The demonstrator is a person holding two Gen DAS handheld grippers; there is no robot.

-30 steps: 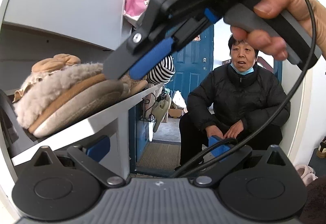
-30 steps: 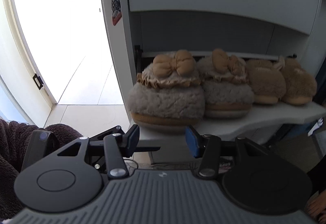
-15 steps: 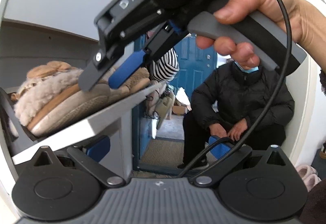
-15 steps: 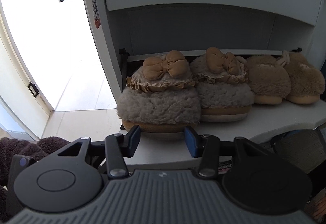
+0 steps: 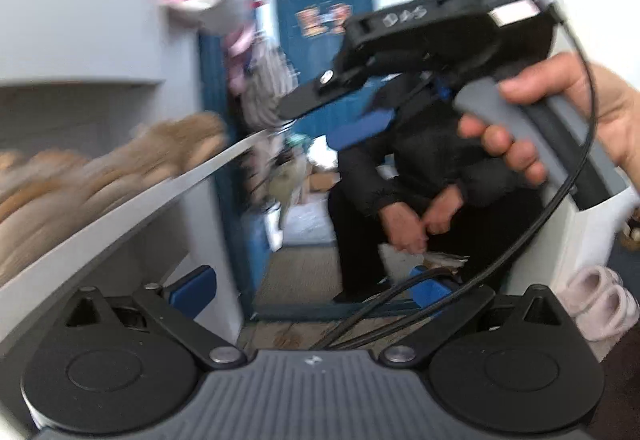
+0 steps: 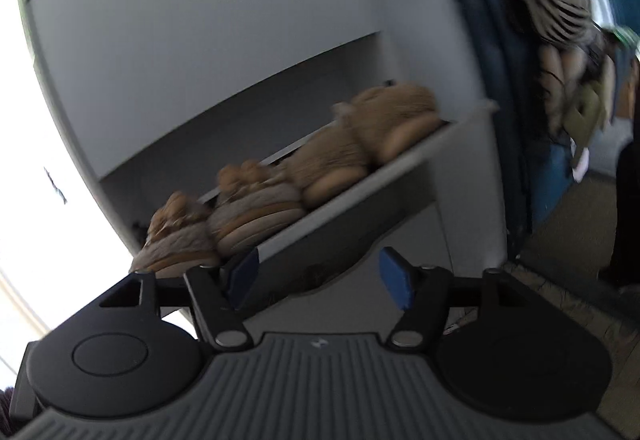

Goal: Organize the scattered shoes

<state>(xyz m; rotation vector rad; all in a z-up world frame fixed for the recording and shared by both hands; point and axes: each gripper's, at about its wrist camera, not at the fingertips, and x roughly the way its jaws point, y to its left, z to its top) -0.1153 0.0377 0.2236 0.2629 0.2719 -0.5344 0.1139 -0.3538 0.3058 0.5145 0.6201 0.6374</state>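
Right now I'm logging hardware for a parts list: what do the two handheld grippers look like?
Both are black, with ribbed grey bodies and blue finger pads. The right gripper has a grey handle, white "DAS" lettering, a black cable and a bare hand.

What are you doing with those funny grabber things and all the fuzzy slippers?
A person holds a gripper in each hand, tidying shoes. Four fuzzy brown slippers sit in a row on the white cabinet shelf. The right gripper and the left gripper are both open and hold nothing. A pale pink pair of slippers sits on the floor.
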